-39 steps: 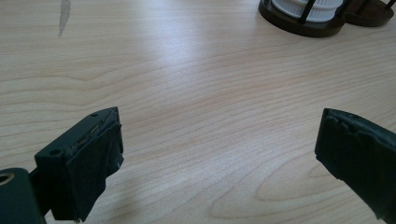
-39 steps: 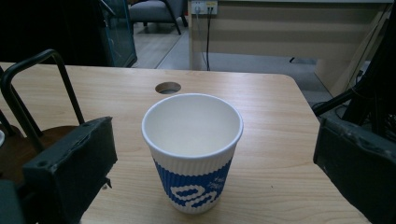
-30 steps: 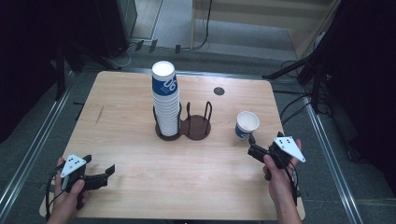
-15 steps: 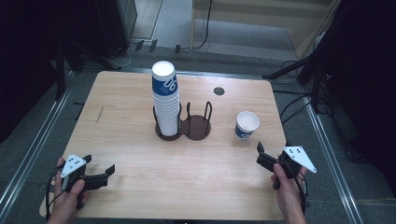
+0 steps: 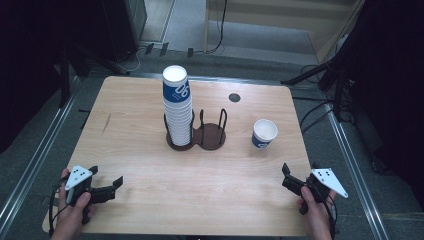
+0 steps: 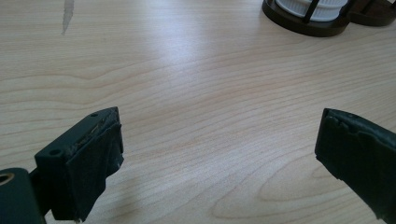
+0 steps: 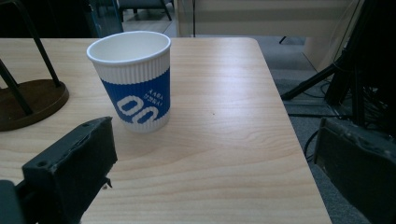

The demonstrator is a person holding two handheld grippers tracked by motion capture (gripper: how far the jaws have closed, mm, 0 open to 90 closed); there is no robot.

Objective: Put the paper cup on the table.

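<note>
- The right gripper [image 5: 290, 176] sits low at the table's [image 5: 240, 210] near right corner, jaws wide apart, holding nothing
- The cup [image 5: 264, 133] stands upright by the right edge, well apart from that gripper
- The left gripper [image 5: 114, 186] rests at the near left corner, jaws wide too, touching nothing
- A tall stack [image 5: 178, 107] fills the holder [image 5: 210, 137] at the middle
</note>
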